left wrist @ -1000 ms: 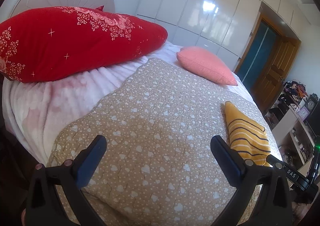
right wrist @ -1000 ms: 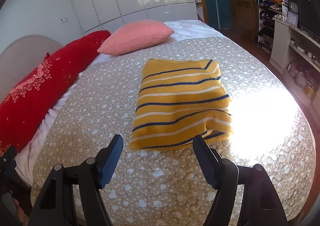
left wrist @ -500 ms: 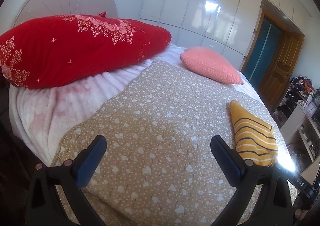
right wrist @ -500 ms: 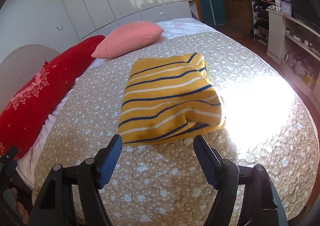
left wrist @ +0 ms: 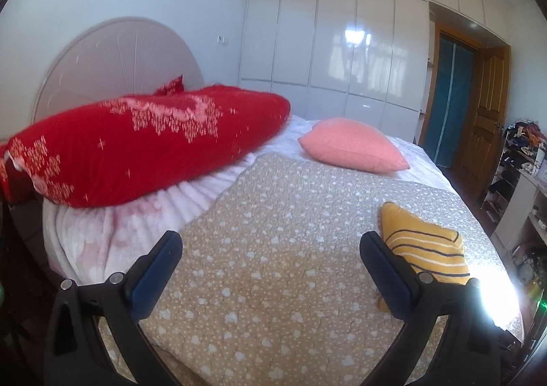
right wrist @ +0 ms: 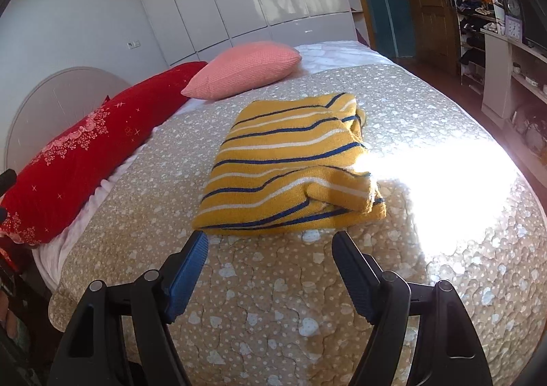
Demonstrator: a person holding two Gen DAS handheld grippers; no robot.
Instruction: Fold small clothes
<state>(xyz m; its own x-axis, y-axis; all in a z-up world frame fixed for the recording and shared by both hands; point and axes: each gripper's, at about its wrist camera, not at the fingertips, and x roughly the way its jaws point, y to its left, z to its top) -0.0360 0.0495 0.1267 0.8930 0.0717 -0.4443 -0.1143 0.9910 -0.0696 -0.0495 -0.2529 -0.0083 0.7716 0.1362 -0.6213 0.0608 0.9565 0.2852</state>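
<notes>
Right wrist view: striped yellow garment (right wrist: pixel 287 170) folded compact on bed (right wrist: pixel 273 300), fold apparently done; right gripper (right wrist: pixel 270 257) and left gripper (left wrist: pixel 270 259) jaws wide, empty, short of it.

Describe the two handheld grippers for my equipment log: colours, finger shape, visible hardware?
Both match: the left gripper and right gripper have black plastic frames with silver pivot bolts and two angled fingers faced with ribbed blue pads. No cables or sleeves visible.
</notes>
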